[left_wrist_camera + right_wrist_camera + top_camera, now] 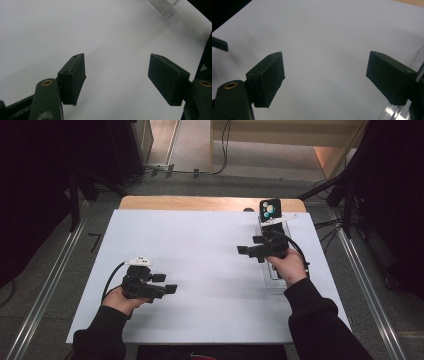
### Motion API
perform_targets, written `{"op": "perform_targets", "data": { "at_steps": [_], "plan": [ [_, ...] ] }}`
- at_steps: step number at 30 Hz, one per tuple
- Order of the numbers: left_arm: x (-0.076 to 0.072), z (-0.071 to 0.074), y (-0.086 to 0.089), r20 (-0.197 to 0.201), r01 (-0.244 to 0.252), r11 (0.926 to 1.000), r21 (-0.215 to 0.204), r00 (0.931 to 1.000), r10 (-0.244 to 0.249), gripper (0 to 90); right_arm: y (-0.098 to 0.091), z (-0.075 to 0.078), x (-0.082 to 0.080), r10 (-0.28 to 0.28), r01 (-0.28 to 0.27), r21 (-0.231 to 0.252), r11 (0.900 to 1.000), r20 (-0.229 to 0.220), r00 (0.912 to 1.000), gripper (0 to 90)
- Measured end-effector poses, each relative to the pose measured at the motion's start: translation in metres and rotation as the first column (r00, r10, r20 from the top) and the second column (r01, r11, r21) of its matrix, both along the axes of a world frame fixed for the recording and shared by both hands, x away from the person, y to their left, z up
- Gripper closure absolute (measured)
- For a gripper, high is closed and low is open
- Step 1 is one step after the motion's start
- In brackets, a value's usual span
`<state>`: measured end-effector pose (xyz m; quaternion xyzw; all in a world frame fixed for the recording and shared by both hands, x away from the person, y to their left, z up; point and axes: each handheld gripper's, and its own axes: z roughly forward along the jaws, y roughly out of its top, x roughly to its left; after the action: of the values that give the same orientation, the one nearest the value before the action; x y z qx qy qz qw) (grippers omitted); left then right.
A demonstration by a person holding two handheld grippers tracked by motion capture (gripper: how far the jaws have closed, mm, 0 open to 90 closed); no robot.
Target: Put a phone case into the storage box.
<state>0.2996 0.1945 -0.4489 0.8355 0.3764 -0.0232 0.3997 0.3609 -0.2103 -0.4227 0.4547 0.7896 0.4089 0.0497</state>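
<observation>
Two hand-held grippers over a white table – both empty.

Left gripper [167,283] at 7 o'clock, jaws wide apart; right gripper [248,251] at 3 o'clock, jaws apart, above a clear tray [274,274]. No writing is legible on the black card [270,210] at 1 o'clock.

We are wearing black long sleeves [102,332] that are reaching down to the wrists. Each hand is carrying a black tool: the left tool [165,283] is bearing a pale three-cornered plate on top and trailing a black cable behind it, and the right tool [248,246] is trailing a looping black cable too. Brass-ringed screw holes are sitting just behind the matte rectangular pads [72,77].
</observation>
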Motion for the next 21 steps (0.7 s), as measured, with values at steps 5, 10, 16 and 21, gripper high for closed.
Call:
{"op": "perform_targets", "data": {
  "at_steps": [5, 10, 16, 21],
  "plan": [
    [-0.001, 0.0, -0.001, 0.006, 0.006, 1.0, 0.001, 1.0, -0.006, 30.4, 0.005, -0.004, -0.012, 0.033, -0.033, -0.001, 0.9995, -0.024, 0.9992, 19.8],
    [-0.002, 0.001, -0.003, 0.007, 0.013, 0.9999, -0.001, 0.9999, -0.013, 30.4, 0.008, -0.006, -0.022, 0.064, -0.064, 0.002, 0.9979, -0.031, 0.9974, 21.7],
    [-0.005, 0.0, -0.004, 0.008, 0.027, 0.9996, -0.001, 0.9996, -0.027, 30.3, 0.014, -0.01, -0.036, 0.111, -0.111, -0.001, 0.9938, -0.034, 0.9932, 22.0],
    [-0.009, -0.001, -0.004, 0.007, 0.038, 0.9993, -0.004, 0.9992, -0.038, 30.4, 0.015, -0.014, -0.047, 0.148, -0.149, -0.01, 0.9888, -0.042, 0.988, 21.9]
  ]
}}
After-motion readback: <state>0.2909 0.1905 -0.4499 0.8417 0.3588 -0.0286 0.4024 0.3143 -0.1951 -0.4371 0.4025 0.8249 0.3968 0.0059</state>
